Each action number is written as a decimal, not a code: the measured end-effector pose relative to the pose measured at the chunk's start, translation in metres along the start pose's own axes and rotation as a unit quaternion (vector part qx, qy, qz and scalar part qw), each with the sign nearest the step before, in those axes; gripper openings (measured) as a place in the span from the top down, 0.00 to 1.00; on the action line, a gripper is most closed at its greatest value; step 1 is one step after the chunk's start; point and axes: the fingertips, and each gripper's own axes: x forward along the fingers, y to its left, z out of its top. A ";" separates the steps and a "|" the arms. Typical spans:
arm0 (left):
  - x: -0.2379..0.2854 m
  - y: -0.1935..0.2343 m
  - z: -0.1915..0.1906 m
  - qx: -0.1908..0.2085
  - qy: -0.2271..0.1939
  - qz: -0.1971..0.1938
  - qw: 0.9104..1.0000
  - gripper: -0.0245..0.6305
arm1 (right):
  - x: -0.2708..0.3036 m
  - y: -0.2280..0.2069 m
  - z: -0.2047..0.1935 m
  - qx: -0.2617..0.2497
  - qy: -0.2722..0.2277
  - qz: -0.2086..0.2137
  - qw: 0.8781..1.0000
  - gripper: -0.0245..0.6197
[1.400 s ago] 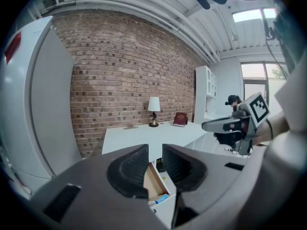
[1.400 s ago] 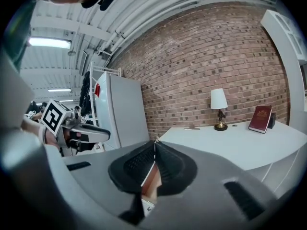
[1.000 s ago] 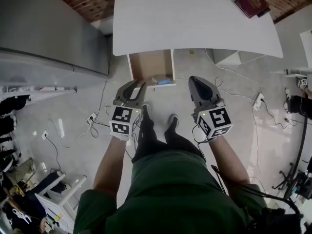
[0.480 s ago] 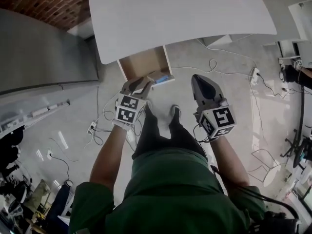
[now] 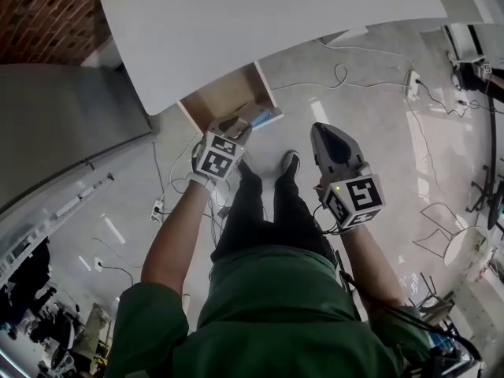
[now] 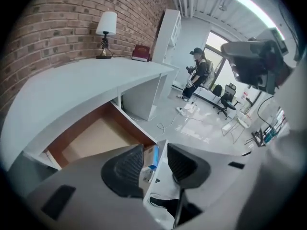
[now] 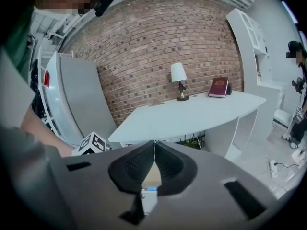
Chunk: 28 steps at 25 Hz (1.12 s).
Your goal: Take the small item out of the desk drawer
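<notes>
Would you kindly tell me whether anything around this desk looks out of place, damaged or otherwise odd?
Nothing looks spilled or damaged. The drawer of the desk stands pulled open, with a small blue item at its front corner. Cables trail loose across the floor beside the desk, which looks untidy.

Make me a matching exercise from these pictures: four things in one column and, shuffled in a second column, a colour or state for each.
Column one:
1. desk drawer
2. lamp
3. book
4. right tool

Column two:
A. jaws together, nothing held
B. dark red
C. pulled open
D. white shade

Pairs: 1-C, 2-D, 3-B, 4-A
</notes>
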 end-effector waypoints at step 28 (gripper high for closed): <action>0.157 -0.008 -0.067 0.038 0.202 -0.136 0.969 0.72 | 0.017 -0.043 -0.103 0.082 0.055 -0.001 0.995 0.95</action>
